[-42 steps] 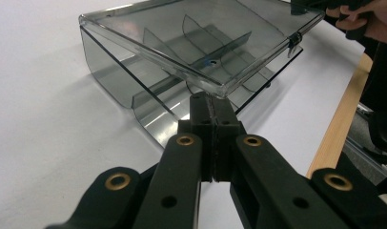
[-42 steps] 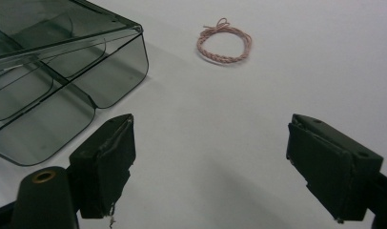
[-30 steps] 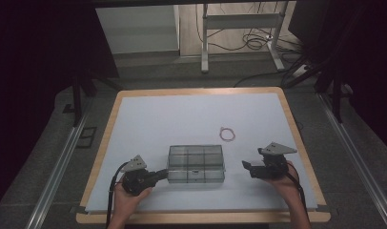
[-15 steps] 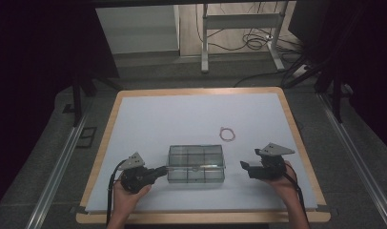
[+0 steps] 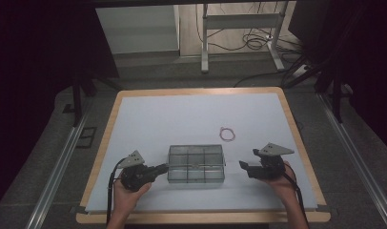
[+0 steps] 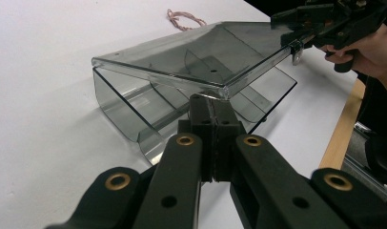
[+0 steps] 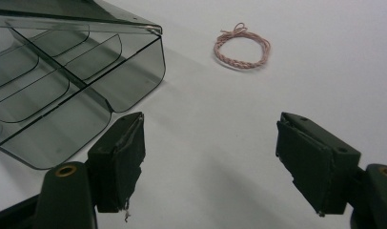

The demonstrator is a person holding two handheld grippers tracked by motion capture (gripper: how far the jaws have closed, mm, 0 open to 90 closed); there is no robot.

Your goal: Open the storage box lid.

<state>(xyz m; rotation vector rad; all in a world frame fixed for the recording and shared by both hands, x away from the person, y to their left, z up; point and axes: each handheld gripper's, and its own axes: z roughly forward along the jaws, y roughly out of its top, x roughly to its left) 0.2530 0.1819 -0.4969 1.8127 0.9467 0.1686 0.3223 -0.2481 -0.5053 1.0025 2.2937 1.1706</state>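
On the white table (image 5: pixel 148 124), near its front edge, the clear compartment box (image 5: pixel 196 163) sits between grippers: left gripper (image 5: pixel 159 168) clamped shut at its lid edge, right gripper (image 7: pixel 210 162) wide, jaws just narrowing, empty.

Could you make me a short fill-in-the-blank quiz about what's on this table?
1. The left gripper is shut on the edge of the clear box's ____.
2. The right gripper's jaws stand ____, with nothing between them.
3. The pink cord lies coiled in a ____ on the white table.
Missing words: lid; open; loop
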